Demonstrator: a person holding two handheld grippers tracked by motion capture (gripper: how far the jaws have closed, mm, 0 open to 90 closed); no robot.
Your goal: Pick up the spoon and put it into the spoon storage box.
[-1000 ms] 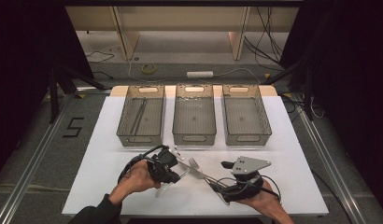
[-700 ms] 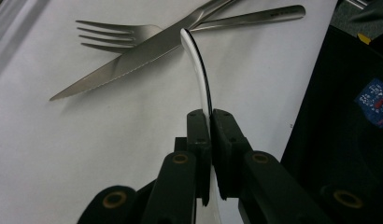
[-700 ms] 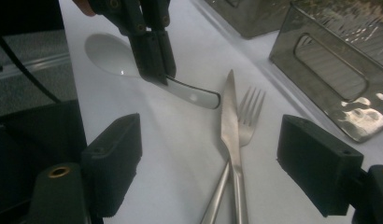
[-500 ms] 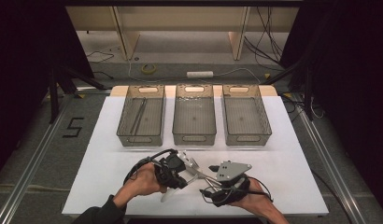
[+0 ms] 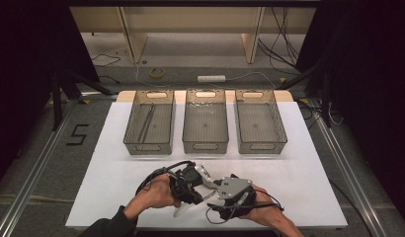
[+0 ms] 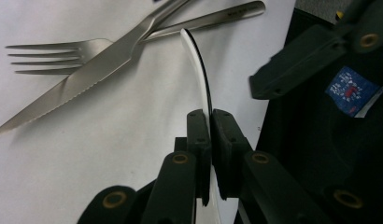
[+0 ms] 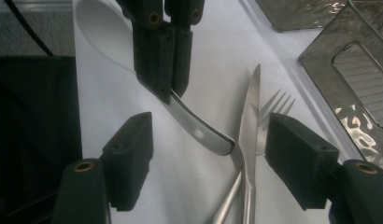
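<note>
Since a second ago our two grippers have drawn together at the near edge of the table, and the spoon [image 7: 180, 112] that lay by the knife and fork now rides in our left gripper [image 6: 209, 140]. We judge this a handover just beginning: the right gripper is lining up to take the spoon before it goes to a bin.

The spoon is white and glossy with a dark underside, thin and gently curved; its broad bowl sits behind the left jaws and its handle, pierced by a small hole, points toward the right gripper. The left jaws are pressed shut on its stem. The right gripper [image 7: 213, 163] stands wide open, its black blocky pads either side of the handle tip, not touching it.

Just beside the tip lie a steel knife [image 6: 87, 74] with a serrated edge and a steel fork [image 6: 54, 56], crossed on the matte white table [image 5: 314, 197].

Farther off stand three smoky translucent bins [image 5: 205, 126] in a row; the left one holds thin rods, perhaps chopsticks.
</note>
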